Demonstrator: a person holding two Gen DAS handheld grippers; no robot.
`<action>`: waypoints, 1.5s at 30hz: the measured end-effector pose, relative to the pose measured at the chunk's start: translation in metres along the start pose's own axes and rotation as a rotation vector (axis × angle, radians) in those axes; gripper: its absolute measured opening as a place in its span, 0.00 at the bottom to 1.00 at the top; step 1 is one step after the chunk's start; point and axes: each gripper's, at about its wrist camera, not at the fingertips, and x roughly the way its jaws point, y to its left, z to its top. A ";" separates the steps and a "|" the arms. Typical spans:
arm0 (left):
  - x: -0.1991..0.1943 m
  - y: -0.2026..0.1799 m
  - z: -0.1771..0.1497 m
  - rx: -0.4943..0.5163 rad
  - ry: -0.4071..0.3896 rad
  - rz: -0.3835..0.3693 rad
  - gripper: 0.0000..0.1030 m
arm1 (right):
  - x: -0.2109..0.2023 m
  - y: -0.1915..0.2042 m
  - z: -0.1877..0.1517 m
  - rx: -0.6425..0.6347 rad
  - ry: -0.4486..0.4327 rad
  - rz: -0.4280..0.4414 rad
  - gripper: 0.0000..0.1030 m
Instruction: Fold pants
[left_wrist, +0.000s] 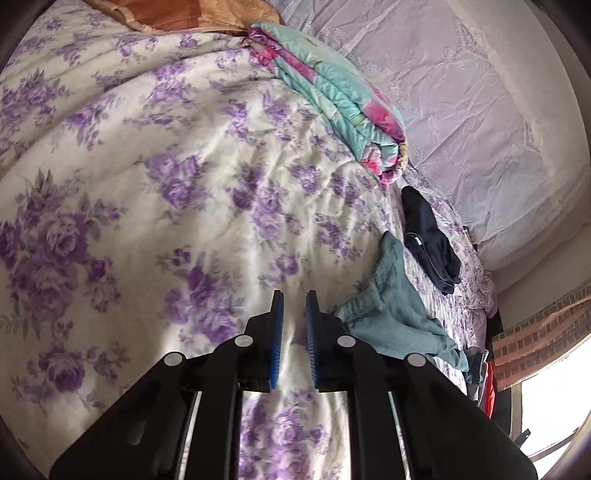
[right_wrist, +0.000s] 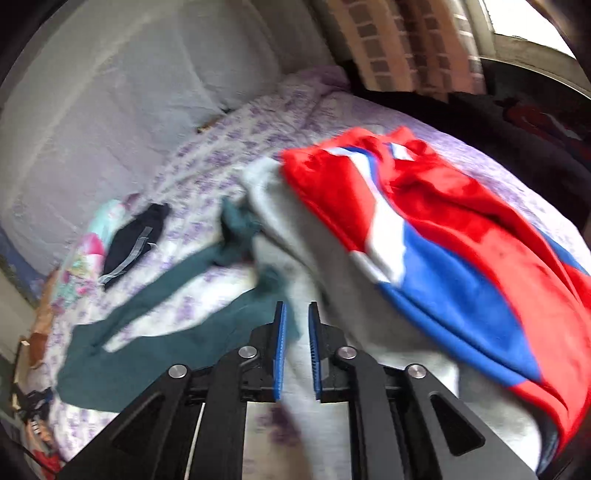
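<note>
Wide bed (left_wrist: 110, 166) under a white sheet printed with purple roses, filling most of both views. Pale quilted panel (left_wrist: 461, 110) standing along its far edge. Folded turquoise and pink blanket (left_wrist: 332, 96) lying against that panel. Red, white and blue garment (right_wrist: 443, 229) heaped over a light grey one (right_wrist: 295, 229), blurred in the right wrist view. Teal pants (left_wrist: 388, 306) spread on the sheet, waistband bunched, legs trailing apart (right_wrist: 147, 332). Small navy garment (left_wrist: 428, 236) just beyond, apart from the pants. Left gripper (left_wrist: 294, 295) above bare sheet, pants just beside its right finger, jaws narrowed to a slim gap, holding nothing. Right gripper (right_wrist: 296, 306) jaws likewise nearly closed and empty, a teal leg just beside the left finger, grey cloth behind the tips.
</note>
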 end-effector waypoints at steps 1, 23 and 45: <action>0.001 0.003 -0.003 -0.007 0.016 -0.003 0.08 | 0.001 -0.011 -0.006 0.027 -0.018 -0.027 0.16; 0.047 -0.048 -0.026 0.116 0.026 0.031 0.54 | 0.084 0.052 -0.066 0.175 0.240 0.452 0.31; 0.003 -0.009 -0.043 0.047 0.119 0.009 0.12 | 0.037 0.035 -0.077 0.005 0.288 0.279 0.23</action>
